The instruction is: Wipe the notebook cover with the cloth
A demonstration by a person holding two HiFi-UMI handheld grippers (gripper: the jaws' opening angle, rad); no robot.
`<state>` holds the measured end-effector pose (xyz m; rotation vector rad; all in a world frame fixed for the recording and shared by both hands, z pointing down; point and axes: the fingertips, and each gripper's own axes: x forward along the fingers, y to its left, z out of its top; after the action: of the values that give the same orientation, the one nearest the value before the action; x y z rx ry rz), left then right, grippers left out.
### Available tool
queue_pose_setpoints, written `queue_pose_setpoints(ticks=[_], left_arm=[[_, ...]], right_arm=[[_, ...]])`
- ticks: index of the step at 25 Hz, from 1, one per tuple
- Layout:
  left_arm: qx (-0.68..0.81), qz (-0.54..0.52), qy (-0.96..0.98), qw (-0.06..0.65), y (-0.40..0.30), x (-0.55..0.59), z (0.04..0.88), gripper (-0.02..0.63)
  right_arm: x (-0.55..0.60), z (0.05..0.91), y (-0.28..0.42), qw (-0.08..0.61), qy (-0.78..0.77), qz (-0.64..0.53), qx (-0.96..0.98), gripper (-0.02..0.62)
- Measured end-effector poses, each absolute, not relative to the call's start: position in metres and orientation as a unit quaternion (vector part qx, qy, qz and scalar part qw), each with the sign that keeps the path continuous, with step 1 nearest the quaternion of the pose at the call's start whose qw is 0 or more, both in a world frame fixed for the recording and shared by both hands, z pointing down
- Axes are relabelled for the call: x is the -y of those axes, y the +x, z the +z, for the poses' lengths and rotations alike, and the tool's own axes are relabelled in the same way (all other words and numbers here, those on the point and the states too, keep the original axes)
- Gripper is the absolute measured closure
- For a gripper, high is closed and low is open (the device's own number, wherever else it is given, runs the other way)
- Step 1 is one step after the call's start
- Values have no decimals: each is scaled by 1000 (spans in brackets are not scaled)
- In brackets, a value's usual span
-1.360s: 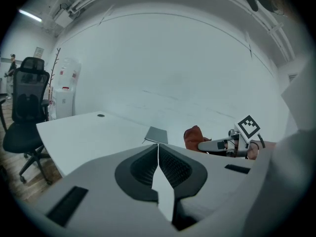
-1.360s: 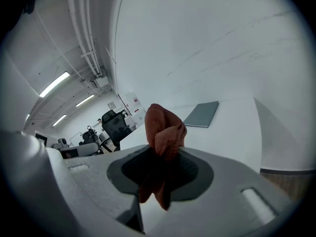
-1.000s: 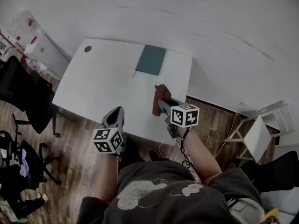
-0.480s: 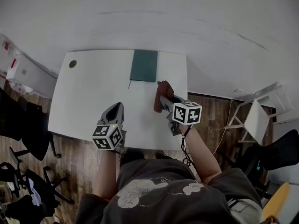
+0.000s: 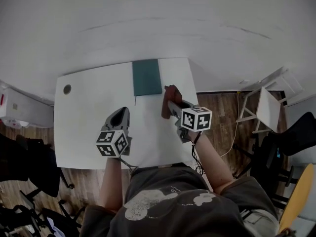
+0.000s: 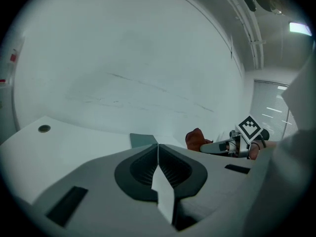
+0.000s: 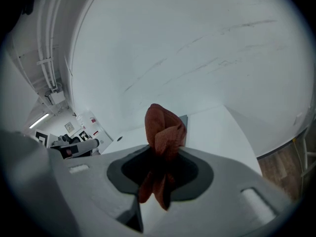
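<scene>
Head view shows a white table against a pale wall, with a dark green notebook lying flat at the far edge, its cover up and nothing resting on it. The right gripper hangs over the table's right side, just short of the notebook's near right corner, and a rust-red cloth bunches out of its tip. The right gripper view settles the grip — the two jaws are pressed onto the cloth, which stands up in a crumpled fold between them and trails a loose end below, with a sliver of the notebook showing just behind it. Whether the cloth touches the table cannot be told. The left gripper is held over the near middle of the table, well apart from the notebook; in the left gripper view its jaws meet along one thin line with nothing between them, and notebook, cloth and the other gripper all lie ahead and to the right. A small round grommet hole sits near the table's far left corner. On the wooden floor stand a white folding chair at the right and a black office chair at the left.
</scene>
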<state>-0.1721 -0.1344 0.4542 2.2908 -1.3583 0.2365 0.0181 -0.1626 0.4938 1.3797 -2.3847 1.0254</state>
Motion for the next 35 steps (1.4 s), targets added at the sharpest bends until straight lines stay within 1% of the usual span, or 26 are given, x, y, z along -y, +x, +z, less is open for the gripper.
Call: queue_pose_setpoints(ticks=[8,20,31,35], left_arm=[[446,100,851,258,-178,177,476,601],[382,134,868,289,-162,210,525,601],[393,157,855,299,-161,234,557,601],[402,166,848,302,-157,241,564,601]], right_arm=[[178,500,13,100,510,351,779,488],[183,515,13,109,562,362,736,488],[204,529,3,127,533,365,752,488],[222,531,-3,124,514,364,767,488]])
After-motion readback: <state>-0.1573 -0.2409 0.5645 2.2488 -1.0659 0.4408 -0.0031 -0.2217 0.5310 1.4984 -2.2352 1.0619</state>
